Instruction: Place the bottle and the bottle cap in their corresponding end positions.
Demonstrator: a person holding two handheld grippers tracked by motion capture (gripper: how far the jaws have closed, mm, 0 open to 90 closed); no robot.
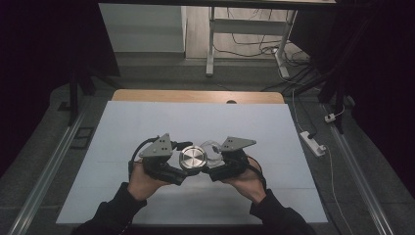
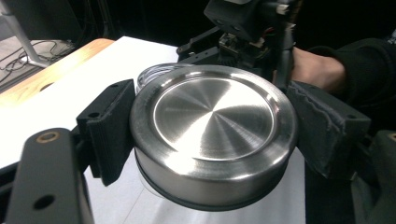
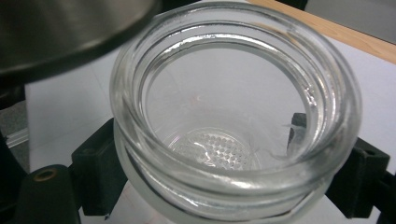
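Note:
A round brushed-steel lid (image 2: 215,121) sits flat side up between the black pads of my left gripper (image 2: 215,133), which is shut on its rim. My right gripper (image 3: 229,179) is shut on a clear glass jar (image 3: 233,116) just below its threaded mouth; the jar is empty and its mouth is uncovered. In the high view the lid (image 1: 192,158) and the jar (image 1: 212,148) are side by side above the middle of the white table top (image 1: 147,122), the lid's edge just over the jar's near rim. There the left gripper (image 1: 182,165) and right gripper (image 1: 219,164) face each other.
A wooden strip (image 1: 195,96) runs along the table's far edge. On the floor to the right lie a white power strip (image 1: 313,142) and cables. A white desk frame (image 1: 210,44) stands beyond the table. Metal rails (image 1: 49,166) flank both sides.

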